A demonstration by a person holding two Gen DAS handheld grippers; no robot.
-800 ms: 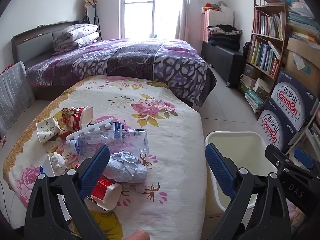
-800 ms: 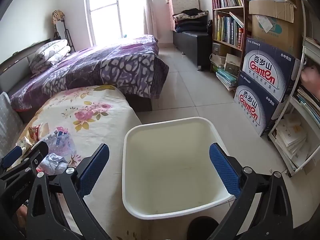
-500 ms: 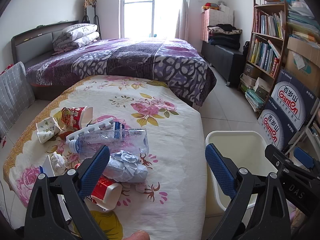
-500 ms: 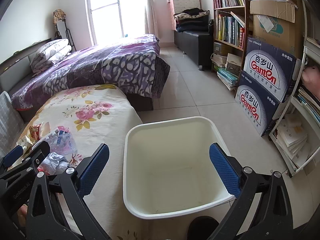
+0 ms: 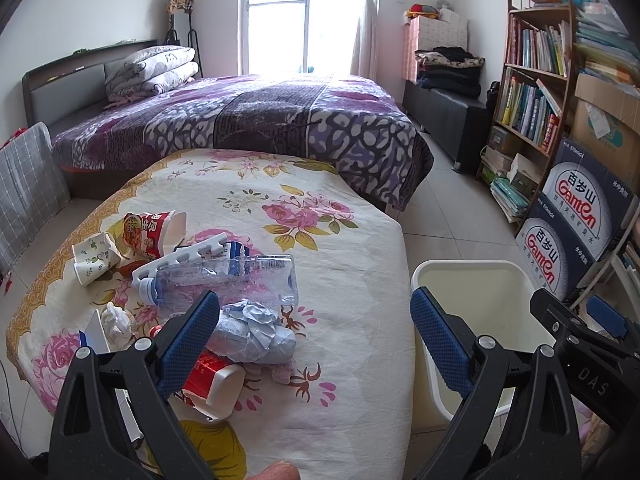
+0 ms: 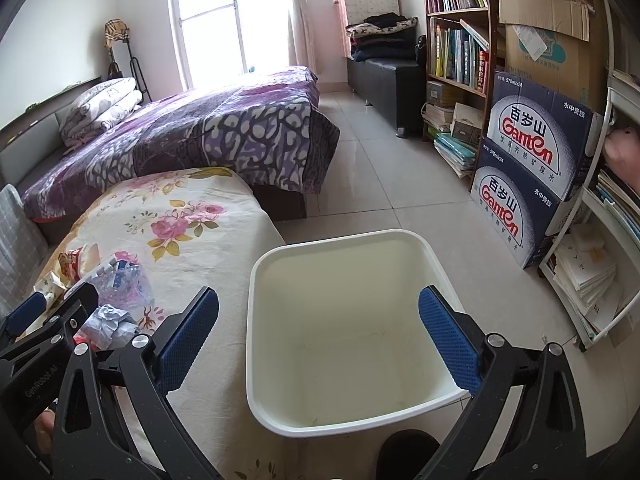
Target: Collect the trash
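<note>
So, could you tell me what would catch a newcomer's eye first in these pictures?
Probably the heap of trash on the flowered cloth: a clear plastic bottle lying on its side, crumpled paper just in front of it, and squashed paper cups to the left. Next, the white bin standing on the floor beside the cloth's right edge, with nothing visible inside. Both grippers hang open, empty.

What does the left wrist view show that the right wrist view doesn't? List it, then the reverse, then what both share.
Only the left wrist view: the white floral paper cup, the tissue wad and the red-and-white carton, all lying on the floral cloth.

Only the right wrist view: the bin's bare bottom and the white shelf unit of papers.

Both: the clear plastic bottle, the crumpled wrapper, the white bin, the Ganten boxes, and both grippers, left and right, open and empty.
</note>
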